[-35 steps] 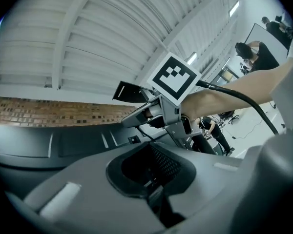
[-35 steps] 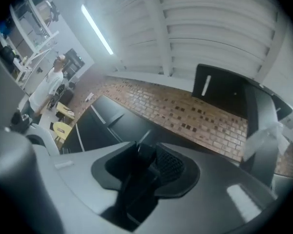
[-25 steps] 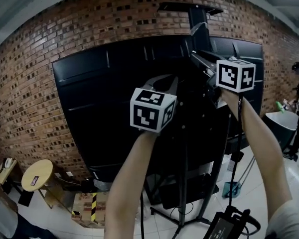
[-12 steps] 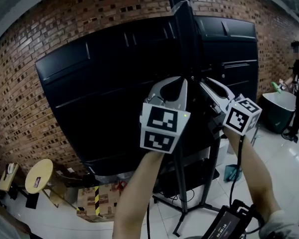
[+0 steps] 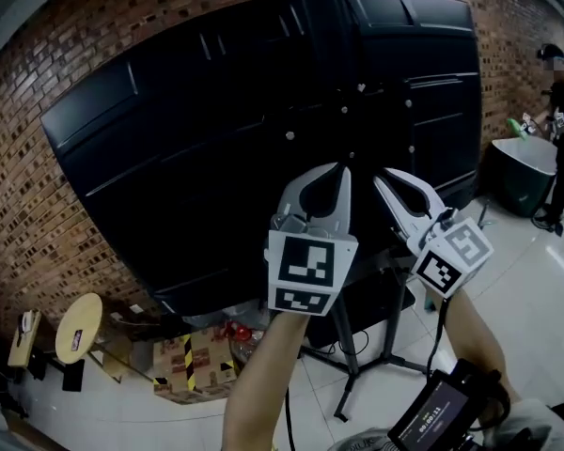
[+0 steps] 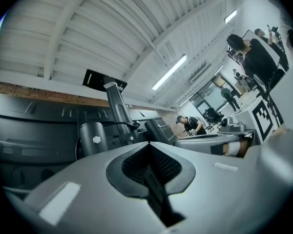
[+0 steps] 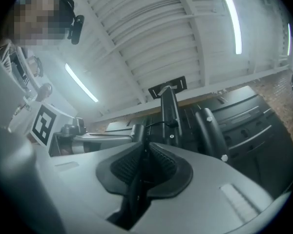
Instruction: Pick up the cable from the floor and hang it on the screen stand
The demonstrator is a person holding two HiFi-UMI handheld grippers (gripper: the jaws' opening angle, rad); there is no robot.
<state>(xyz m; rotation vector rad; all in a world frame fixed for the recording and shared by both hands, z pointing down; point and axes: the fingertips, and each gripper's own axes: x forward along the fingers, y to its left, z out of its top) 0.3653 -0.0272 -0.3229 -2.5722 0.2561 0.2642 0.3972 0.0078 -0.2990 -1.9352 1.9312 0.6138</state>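
Two grippers: held up side by side, jaws pointing at the back of the screen.
Left gripper (image 6: 148,147): pads pressed together, nothing I can make out between them.
Right gripper (image 7: 145,145): jaws closing, pads meeting at the tips, nothing visible between them.
Stand (image 7: 169,106): dark upright pole against the screen's back, legs on the tiles.
Cable (image 7: 158,124): thin black line off the floor, strung near the stand's top from a side arm (image 7: 136,130) to the pole; neither gripper holds it.
Handling: probably light, limp and smooth-sheathed, so it may slip off; best pinched lightly on its run just beside the pole, not by an end.
Screen (image 5: 169,158): large, black.
Wall (image 5: 38,205): brick.
Person (image 5: 556,111): far right, well apart.
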